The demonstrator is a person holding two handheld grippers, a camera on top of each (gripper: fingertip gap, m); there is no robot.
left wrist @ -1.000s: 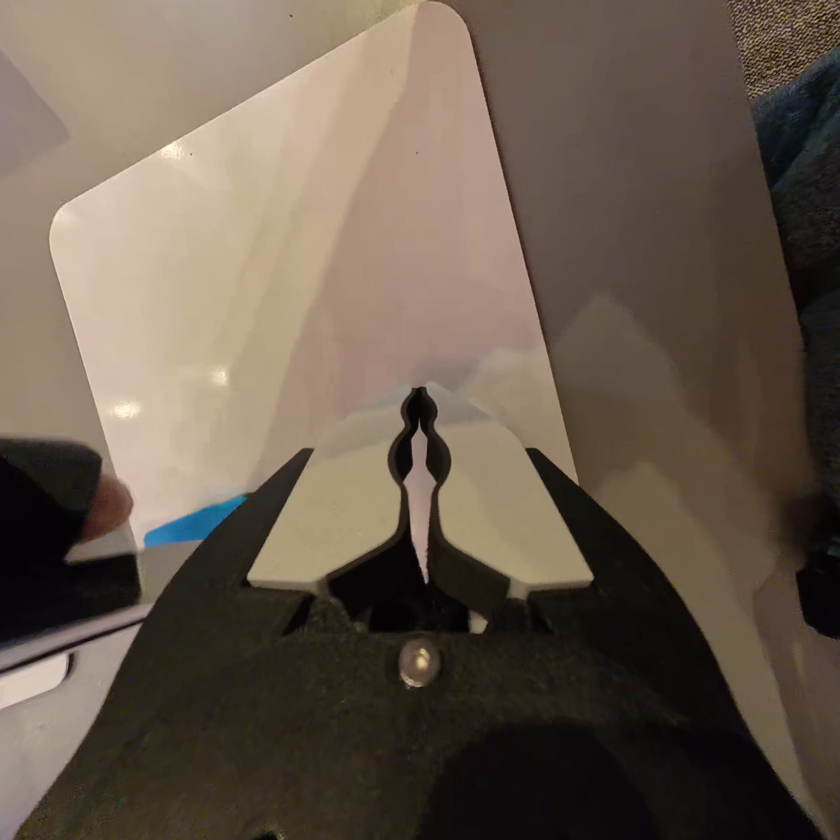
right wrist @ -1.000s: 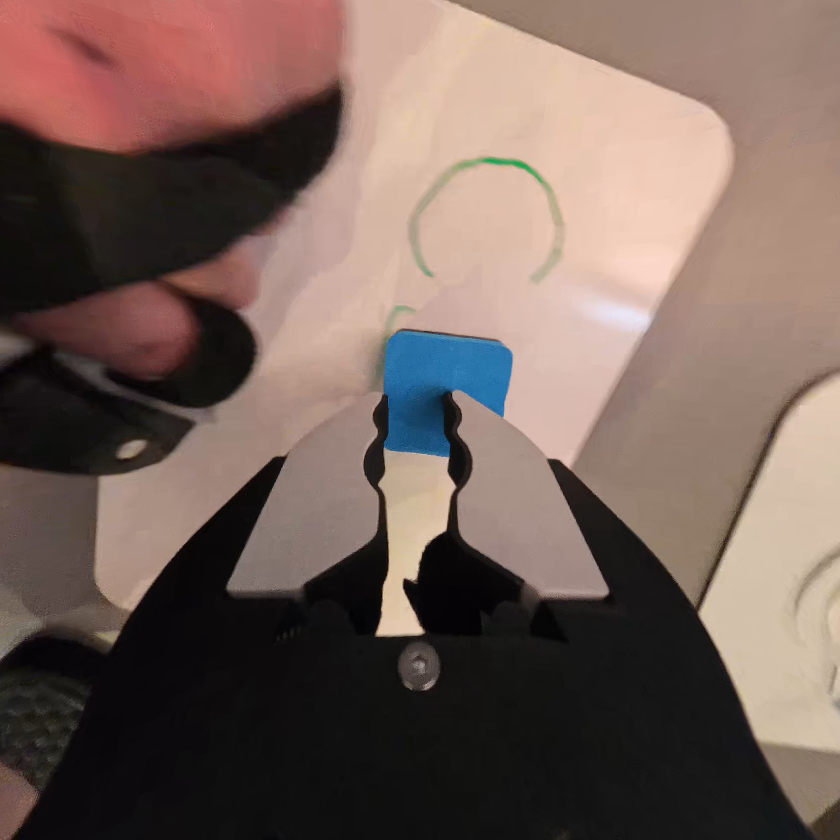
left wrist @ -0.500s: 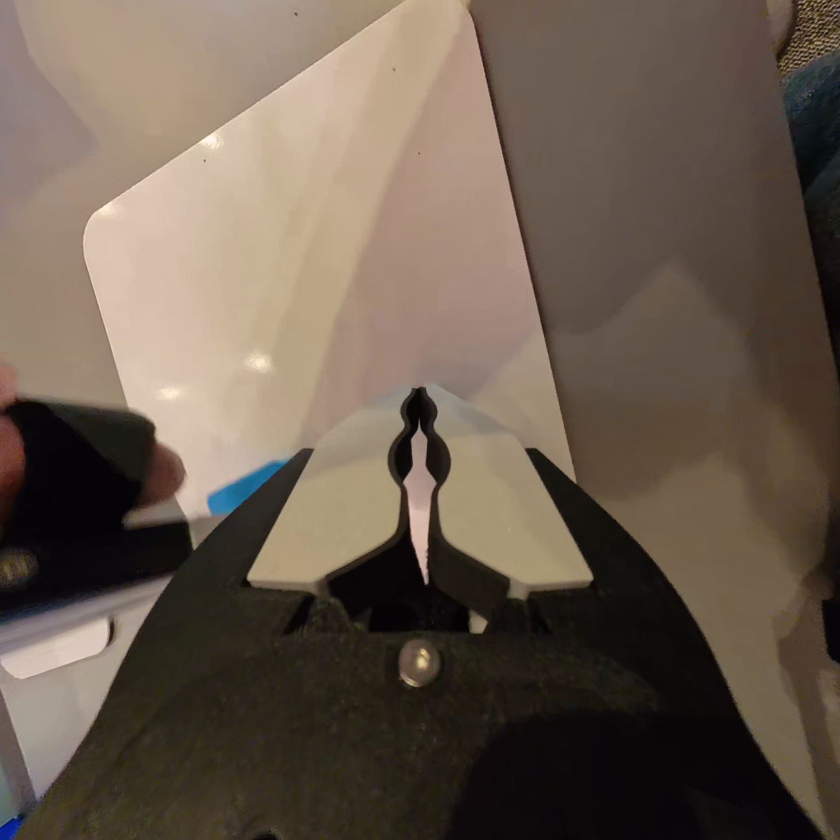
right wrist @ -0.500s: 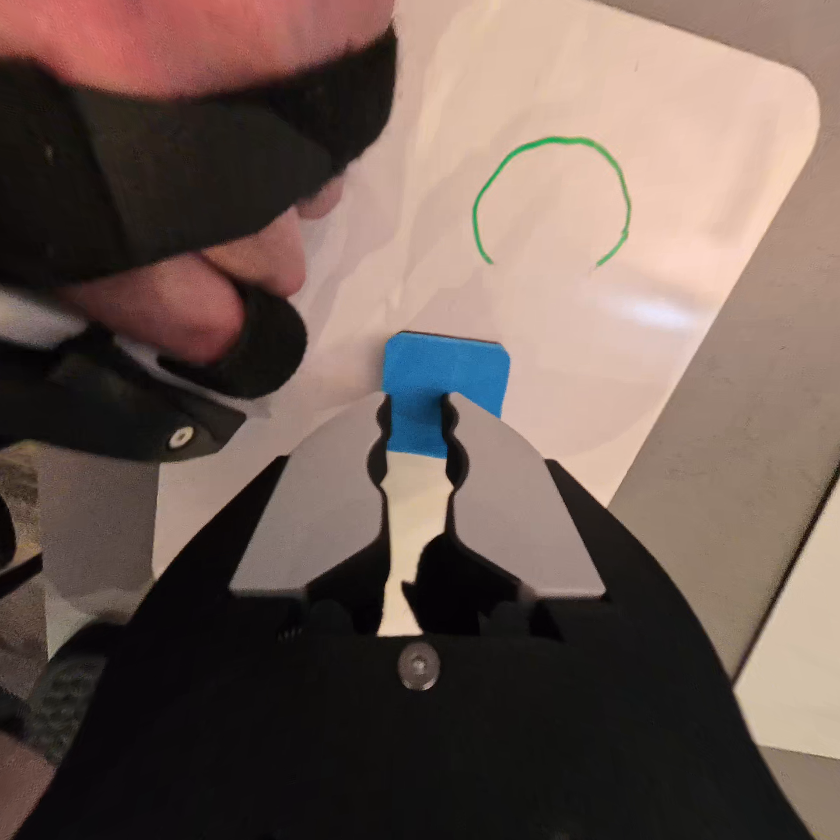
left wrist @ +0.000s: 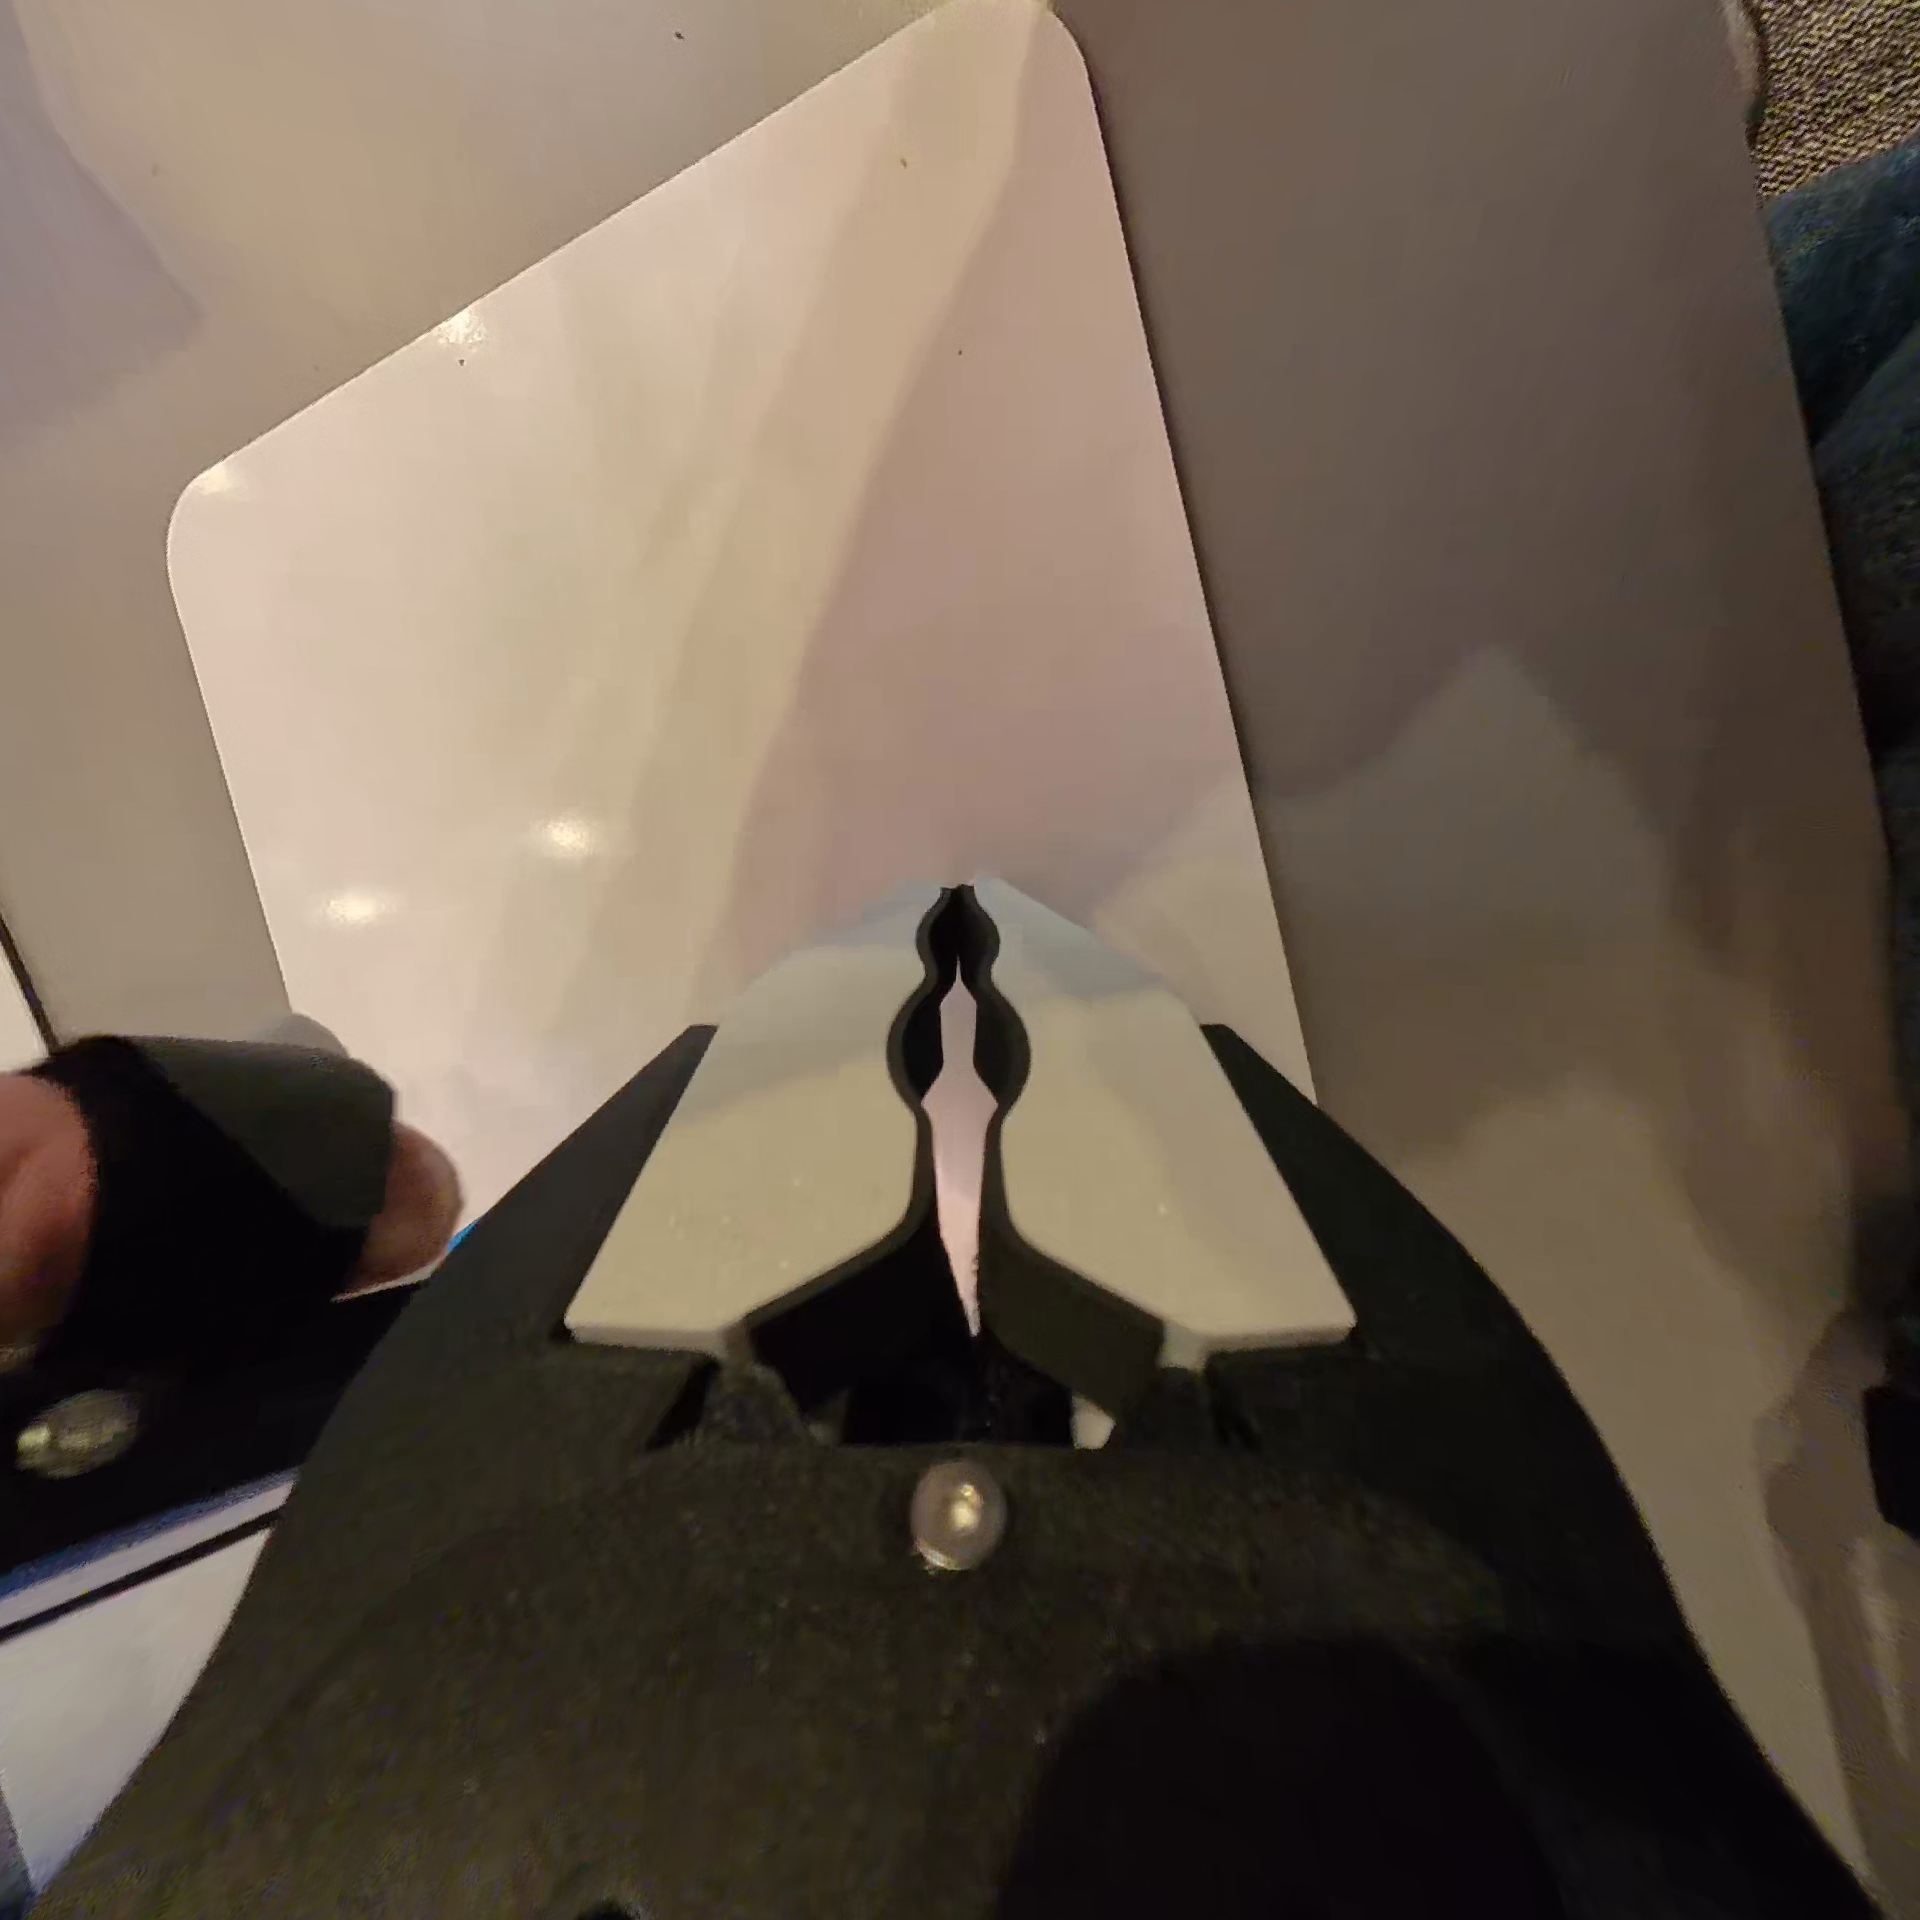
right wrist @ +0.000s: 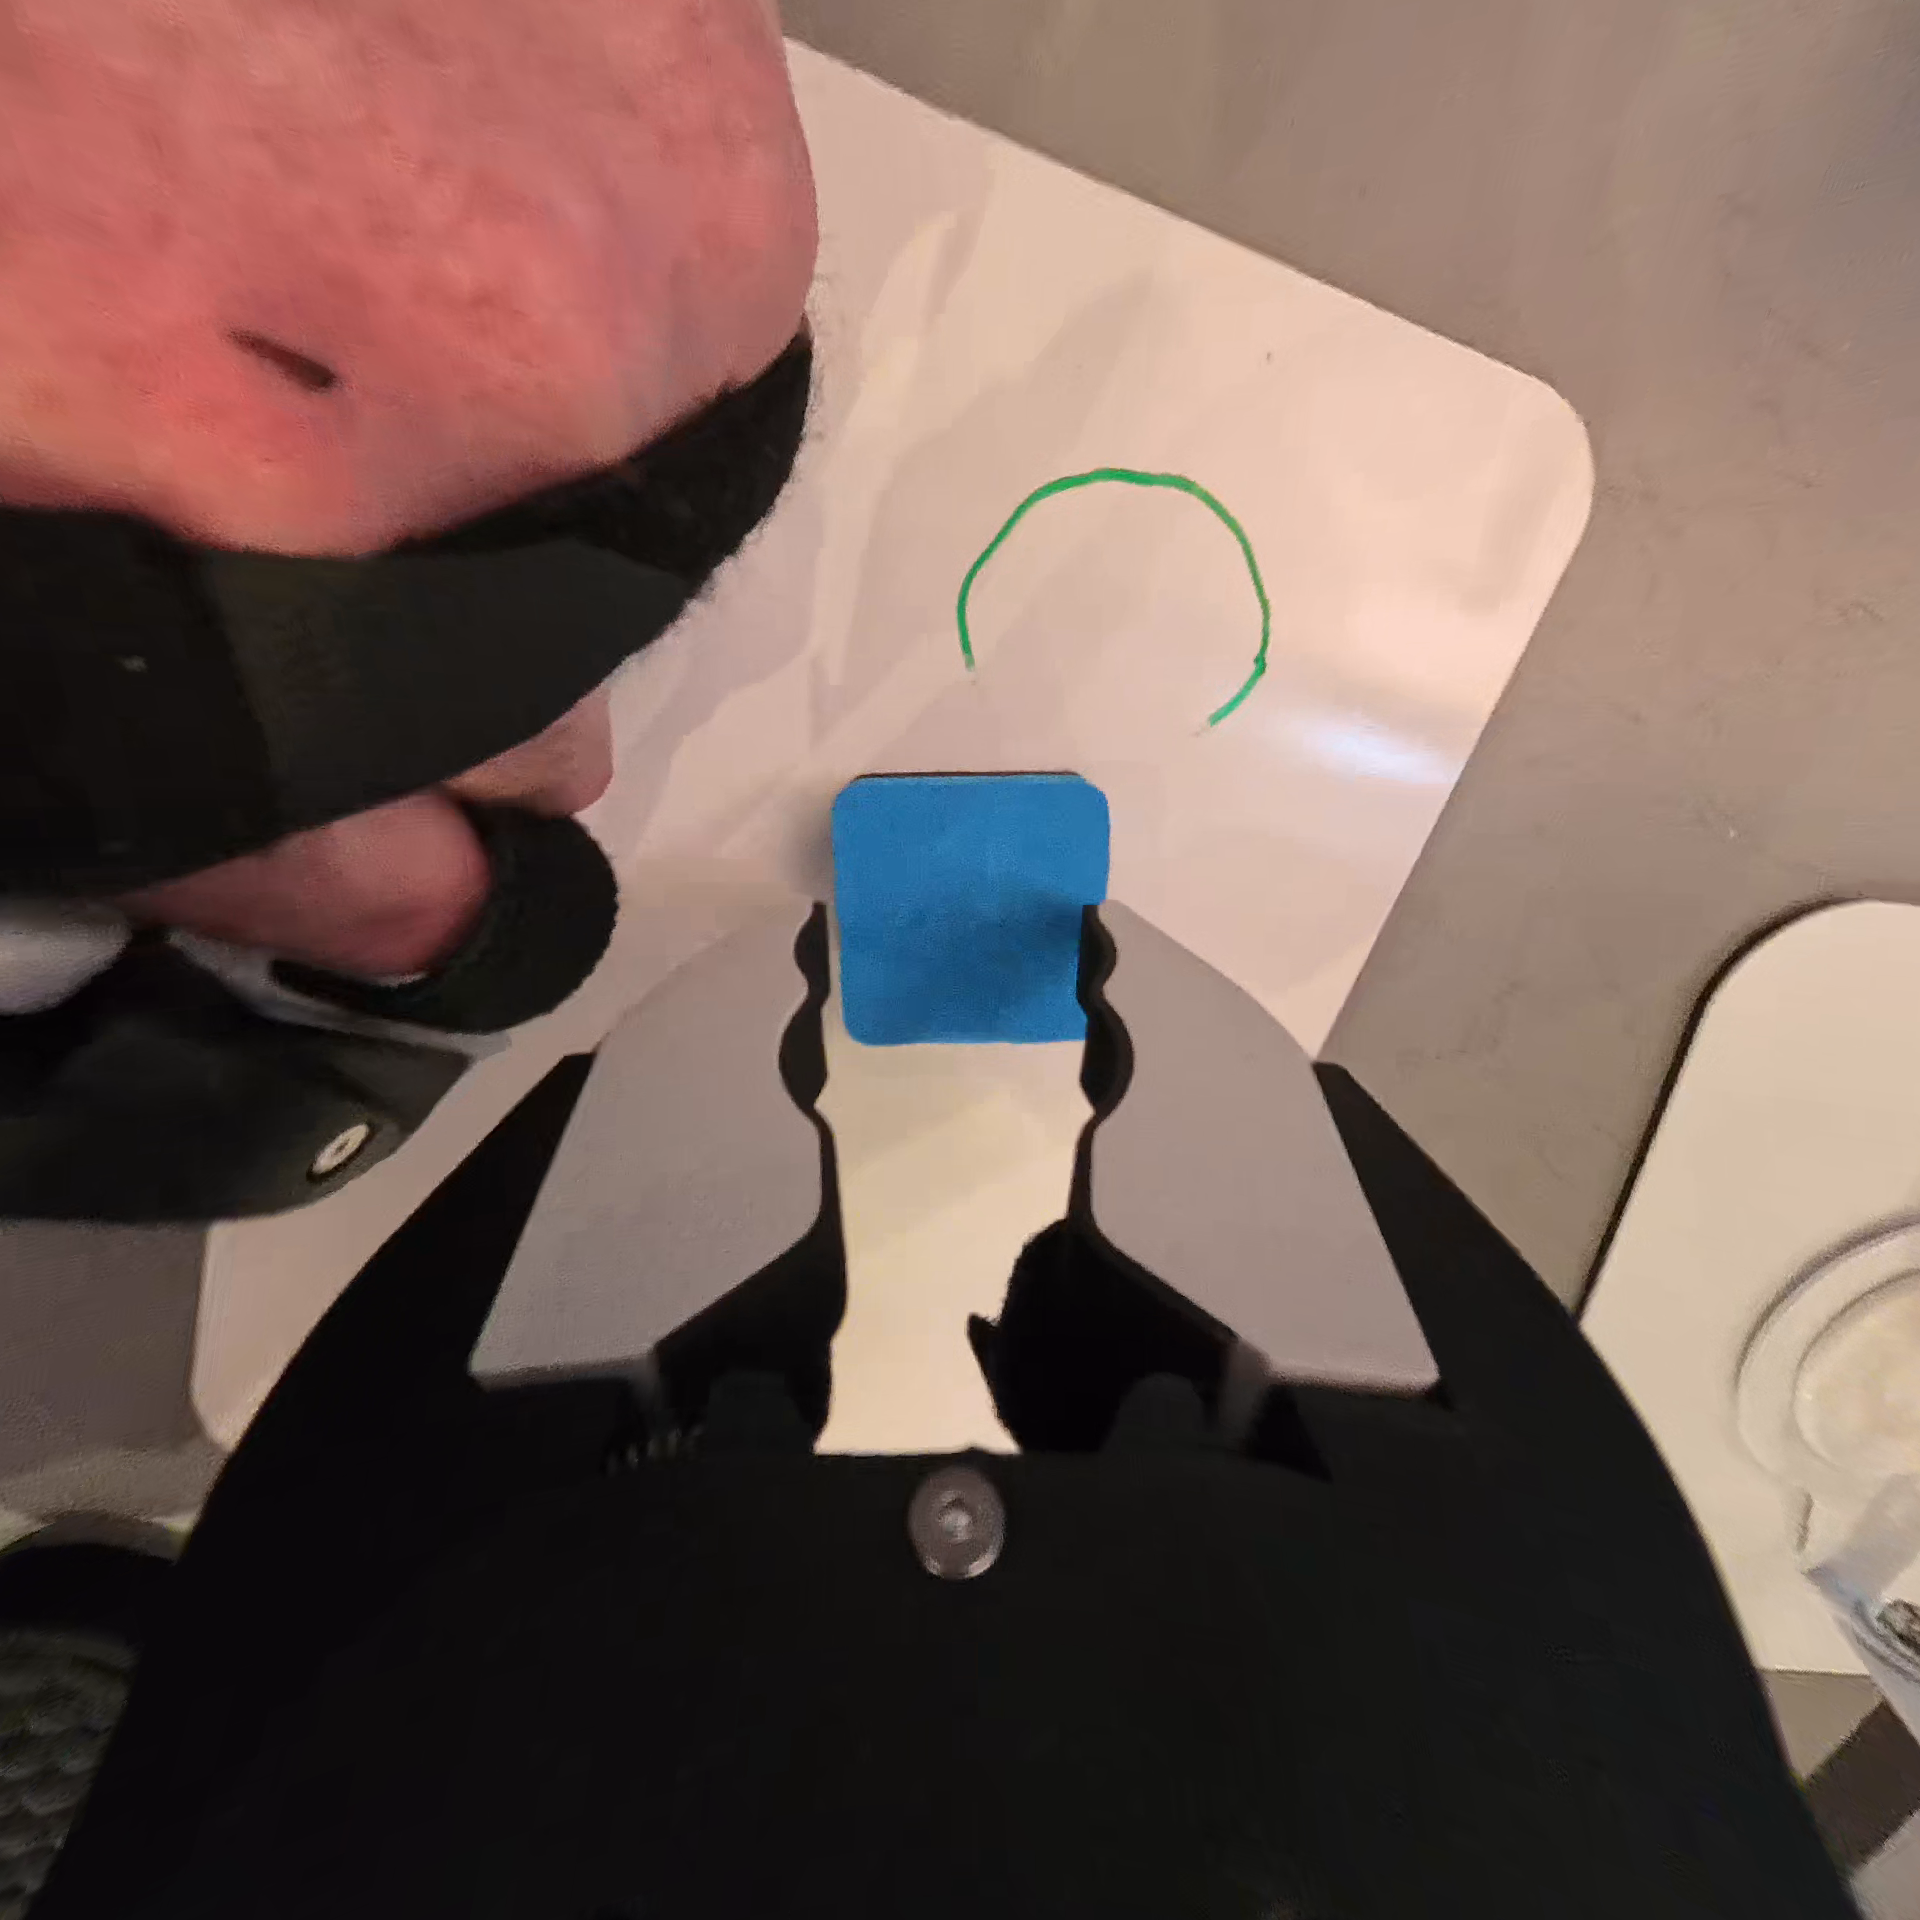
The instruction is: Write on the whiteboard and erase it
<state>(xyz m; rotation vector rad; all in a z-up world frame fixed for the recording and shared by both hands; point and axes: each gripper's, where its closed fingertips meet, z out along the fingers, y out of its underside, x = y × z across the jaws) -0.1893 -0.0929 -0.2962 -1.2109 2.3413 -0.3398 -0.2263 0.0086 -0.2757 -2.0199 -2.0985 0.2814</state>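
Observation:
The white whiteboard lies on a grey table and bears a green arc, the upper part of a circle. A square blue eraser lies flat on the board just below the arc. My right gripper is open, its fingertips on either side of the eraser and not squeezing it. In the left wrist view my left gripper is shut, pads together, its tip low over the board near the right edge. A gloved hand on the right gripper shows at the left.
A gloved hand on the left gripper fills the upper left of the right wrist view. A second white board with a clear round object lies at the right. The grey table borders the board; dark fabric is at far right.
My right gripper wiped away the lower part of the green circle with the eraser squeezed in its jaws. The jaws have now spread and the eraser shows at full width. My left gripper stayed shut.

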